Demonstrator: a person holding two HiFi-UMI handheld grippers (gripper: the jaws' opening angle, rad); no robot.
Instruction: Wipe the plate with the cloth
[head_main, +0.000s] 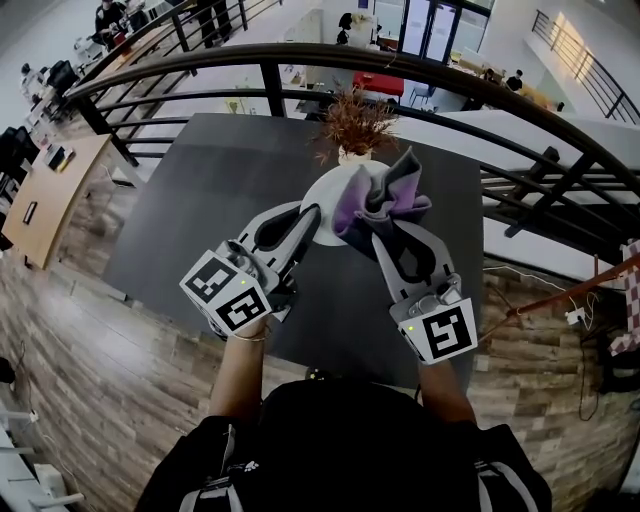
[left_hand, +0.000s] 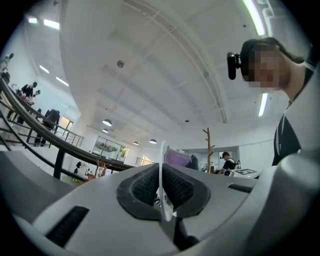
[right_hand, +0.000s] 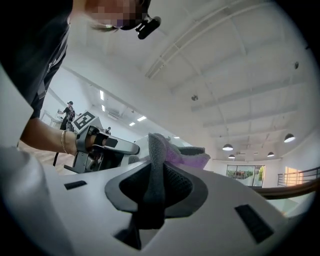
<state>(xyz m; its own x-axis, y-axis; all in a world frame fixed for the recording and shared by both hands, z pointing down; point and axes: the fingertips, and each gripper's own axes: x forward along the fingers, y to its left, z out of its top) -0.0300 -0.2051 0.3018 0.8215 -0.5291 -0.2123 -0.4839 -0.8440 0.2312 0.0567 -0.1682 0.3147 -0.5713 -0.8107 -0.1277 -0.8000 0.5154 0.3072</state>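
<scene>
Left hand-held gripper (head_main: 300, 222): closed on rim of round white plate (head_main: 330, 190).
Right hand-held gripper (head_main: 392, 240): closed on grey-purple cloth (head_main: 390, 195).
Step, as judged: wiping begun.
Next: cloth must be pressed and swept across the plate face.

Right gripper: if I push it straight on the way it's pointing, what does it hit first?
Probably the plate in the left gripper: the cloth clamped in the right gripper overlaps its rim in the head view. Depth is unclear; it may pass beside it.
</scene>
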